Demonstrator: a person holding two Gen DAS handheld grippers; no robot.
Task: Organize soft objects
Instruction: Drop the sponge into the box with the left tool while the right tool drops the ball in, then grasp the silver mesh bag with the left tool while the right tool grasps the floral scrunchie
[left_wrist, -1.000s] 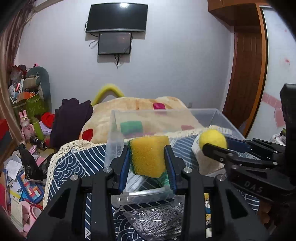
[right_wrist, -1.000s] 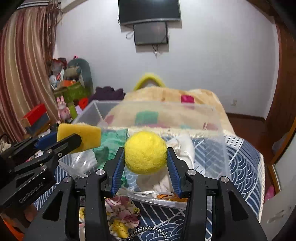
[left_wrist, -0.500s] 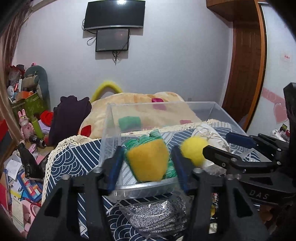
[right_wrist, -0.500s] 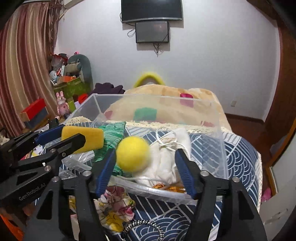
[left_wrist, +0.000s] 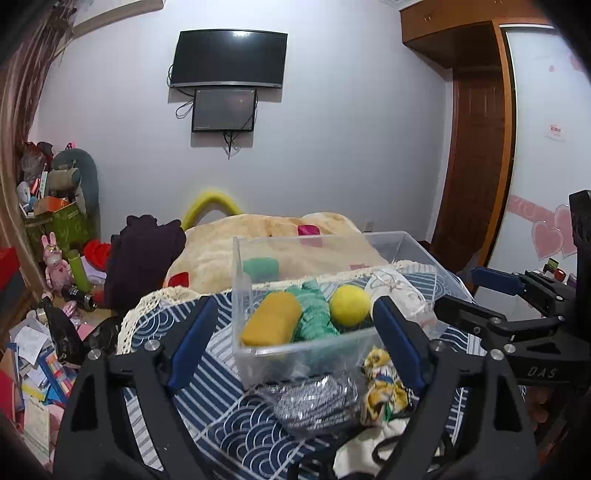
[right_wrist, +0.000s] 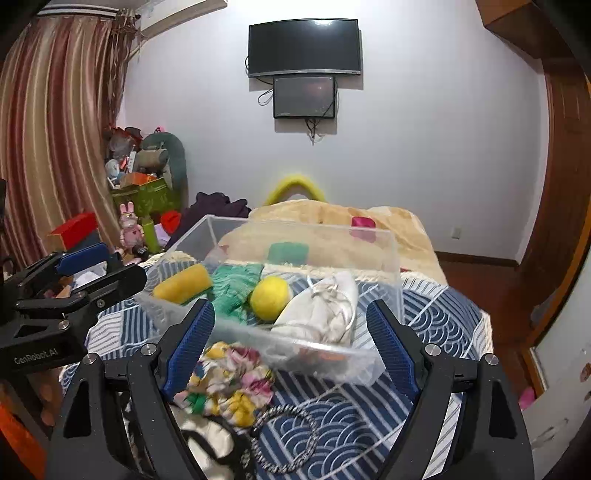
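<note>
A clear plastic bin (left_wrist: 306, 347) (right_wrist: 391, 258) stands on a blue wave-patterned cloth. In it lie a yellow sponge (left_wrist: 271, 323) (right_wrist: 183, 283), a green knitted cloth (left_wrist: 314, 317) (right_wrist: 232, 288), a yellow felt ball (left_wrist: 349, 304) (right_wrist: 269, 297) and a white drawstring pouch (right_wrist: 321, 314). My left gripper (left_wrist: 295, 343) is open and empty in front of the bin. My right gripper (right_wrist: 290, 347) is open and empty, just in front of the bin. A floral fabric piece (right_wrist: 229, 380) (left_wrist: 382, 387) and a silver-grey mesh pouch (left_wrist: 317, 402) lie on the cloth near the bin.
A braided cord loop (right_wrist: 284, 439) lies on the cloth at the front. Behind the bin is a beige plush blanket (right_wrist: 332, 218). Toys, boxes and papers clutter the floor at the left (left_wrist: 44, 332). A wooden door (left_wrist: 476, 166) is at the right.
Both grippers opened and let go: the yellow sponge and the yellow ball dropped into the bin. Both grippers then pulled back from the bin.
</note>
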